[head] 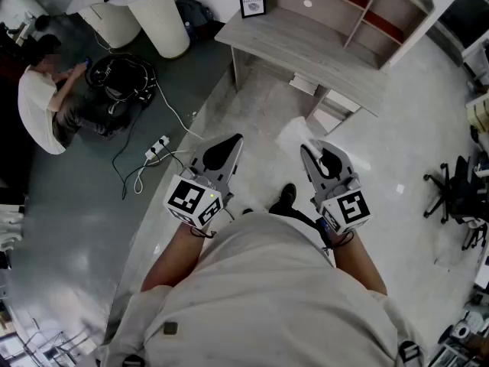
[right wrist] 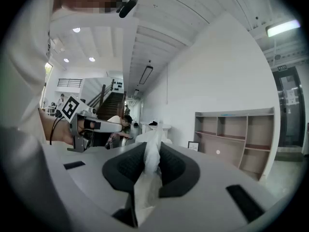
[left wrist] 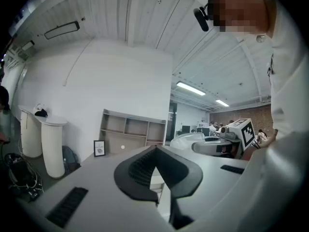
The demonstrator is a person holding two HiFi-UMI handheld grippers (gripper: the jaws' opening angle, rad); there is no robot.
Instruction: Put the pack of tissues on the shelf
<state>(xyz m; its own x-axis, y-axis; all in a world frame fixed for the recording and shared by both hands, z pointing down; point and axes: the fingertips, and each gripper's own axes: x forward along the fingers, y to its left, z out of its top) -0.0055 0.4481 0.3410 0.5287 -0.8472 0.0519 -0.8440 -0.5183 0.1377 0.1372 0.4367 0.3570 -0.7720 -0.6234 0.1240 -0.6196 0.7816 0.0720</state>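
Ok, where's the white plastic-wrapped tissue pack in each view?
Head view: white plastic-wrapped tissue pack just above centre.
Left gripper view: lower right of centre, small.
Right gripper view: centre, clamped between the jaws.
Shared landmark: pale wooden shelf unit.

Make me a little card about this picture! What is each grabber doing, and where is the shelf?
left gripper: shut, nothing in it
right gripper: shut on the pack of tissues
shelf: on the grey desk, ahead of both grippers
picture frame: standing on the desk, beside the shelf
tissues on shelf: not yet
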